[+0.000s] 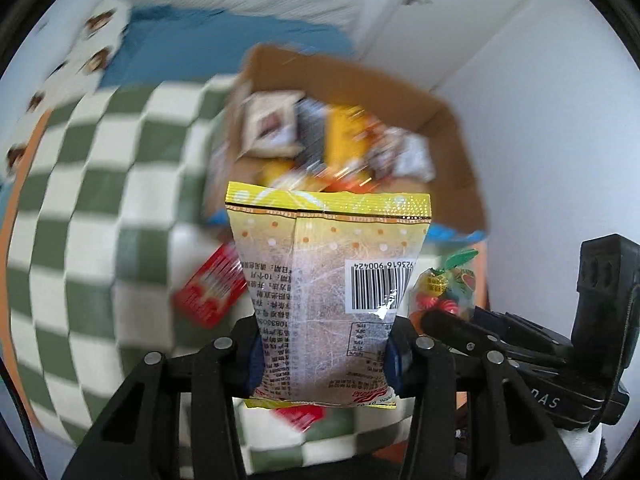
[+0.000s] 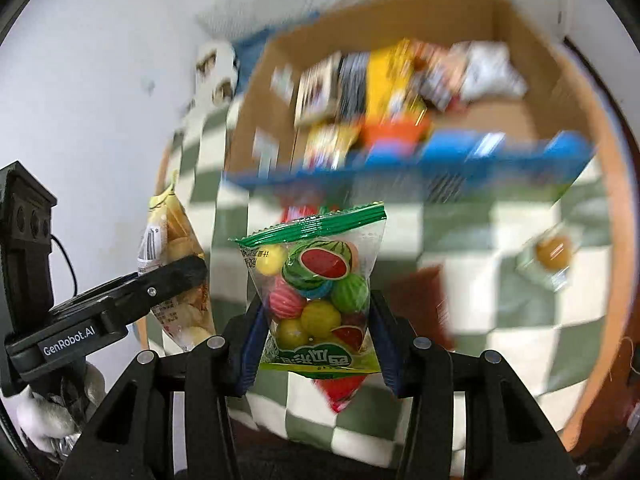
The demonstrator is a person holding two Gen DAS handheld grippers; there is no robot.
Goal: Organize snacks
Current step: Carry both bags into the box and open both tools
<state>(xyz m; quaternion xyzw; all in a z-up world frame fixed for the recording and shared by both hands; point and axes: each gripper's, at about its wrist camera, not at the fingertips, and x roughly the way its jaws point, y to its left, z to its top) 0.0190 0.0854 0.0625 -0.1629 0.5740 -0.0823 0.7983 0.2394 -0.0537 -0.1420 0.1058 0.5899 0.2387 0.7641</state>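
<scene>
Holding a packet in each hand, you have both tools clamped and lifted off the checked cloth (image 1: 100, 184) that covers the table. Your left tool (image 1: 324, 354) grips a yellow-topped snack packet (image 1: 332, 280) by its lower half, blue pads pressed on both sides, barcode facing the camera. Your right tool (image 2: 316, 344) is closed on a clear bag of watermelon-striped gumballs (image 2: 320, 288) with a green seal at the top. Each view catches the other tool beside it, so the two packets hang close together, apart from each other.

Ahead stands an open cardboard box (image 2: 532, 40) at the far edge of the table, already holding a jumble of packets, a yellow one among them; the blur hides most labels. A red packet (image 1: 208, 288) lies on the cloth just under your left load, and a small wrapped snack with an orange centre (image 2: 550, 256) sits near the right edge of the table, both still outside the box.

The step in hand looks like the carry: two snacks picked, neither yet delivered. The next move calls for bringing both over the box's near wall, high enough to clear its rim, then opening each tool only once its packet is above a free patch. Release them one at a time if the two tools crowd the opening.
</scene>
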